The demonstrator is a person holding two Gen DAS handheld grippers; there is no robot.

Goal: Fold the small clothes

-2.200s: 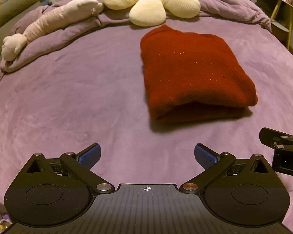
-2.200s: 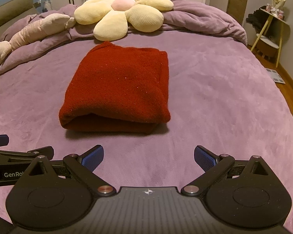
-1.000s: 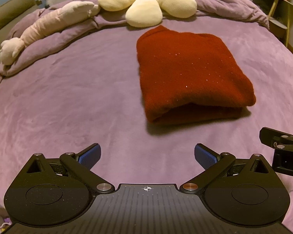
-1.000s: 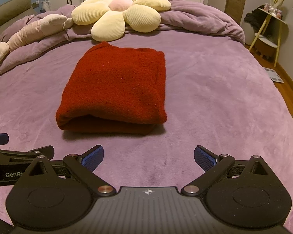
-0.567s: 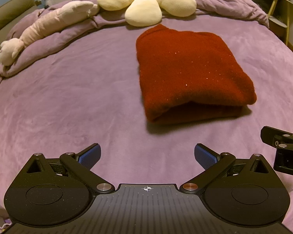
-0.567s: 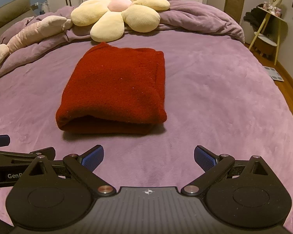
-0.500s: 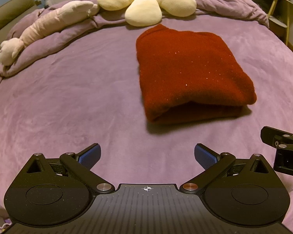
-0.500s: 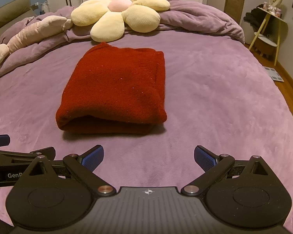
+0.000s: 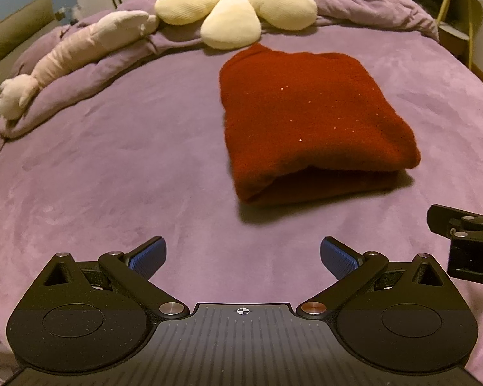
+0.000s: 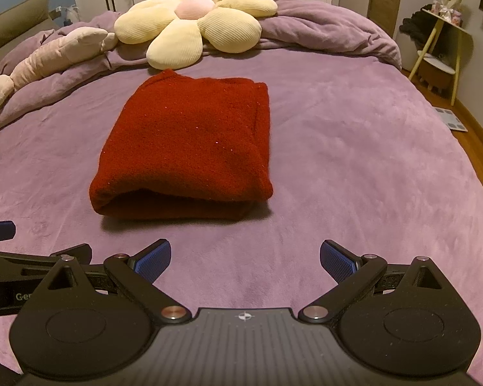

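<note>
A dark red fleece garment (image 9: 309, 119) lies folded into a thick rectangle on the purple bed, its open fold edge facing me; it also shows in the right wrist view (image 10: 190, 148). My left gripper (image 9: 243, 257) is open and empty, held over the bedspread in front of the garment's left corner. My right gripper (image 10: 244, 259) is open and empty, in front of the garment's right corner. Neither touches the cloth. Part of the right gripper's body (image 9: 467, 244) shows at the left view's right edge, and the left gripper's body (image 10: 19, 273) at the right view's left edge.
A purple bedspread (image 10: 354, 167) covers the bed. A cream flower pillow (image 10: 193, 19) and a long pink plush toy (image 10: 45, 61) lie on a bunched purple duvet at the far end. A yellow side table (image 10: 444, 45) stands to the right, beyond the bed's edge.
Both grippers have drawn back slightly from the folded garment and lifted a little, staying open. The garment has not moved.
</note>
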